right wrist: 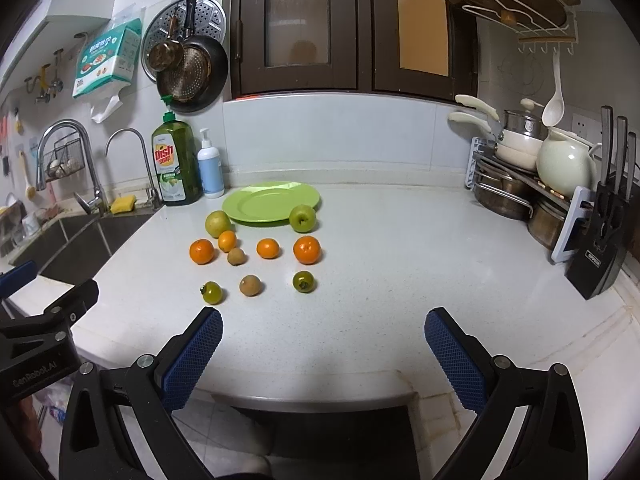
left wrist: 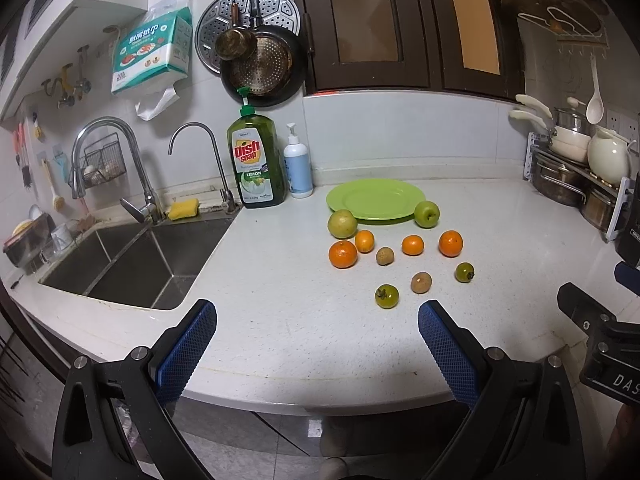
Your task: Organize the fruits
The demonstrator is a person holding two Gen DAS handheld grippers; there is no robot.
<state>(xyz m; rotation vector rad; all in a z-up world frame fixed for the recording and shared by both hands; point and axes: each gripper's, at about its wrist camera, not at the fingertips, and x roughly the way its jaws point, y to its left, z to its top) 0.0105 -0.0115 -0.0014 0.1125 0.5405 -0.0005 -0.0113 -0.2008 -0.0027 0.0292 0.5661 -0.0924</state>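
orange fruits [left wrist: 343,254] number four, green tomatoes [left wrist: 387,296] two; both grippers [left wrist: 316,320] [right wrist: 323,326] gape empty.

"dish soap lemon" on green bottle [left wrist: 256,160], "genrobot.ai" on claw body [right wrist: 34,372]

Four oranges [left wrist: 343,254], two brown fruits [left wrist: 421,282], two green tomatoes [left wrist: 387,296], two green apples [left wrist: 427,213], one plate [left wrist: 374,200].

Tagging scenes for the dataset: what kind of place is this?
A home kitchen, most likely. A steel sink with two faucets is set into the white counter, a dish soap bottle stands beside it, pans hang on the tiled wall, and pots fill a rack on the right.
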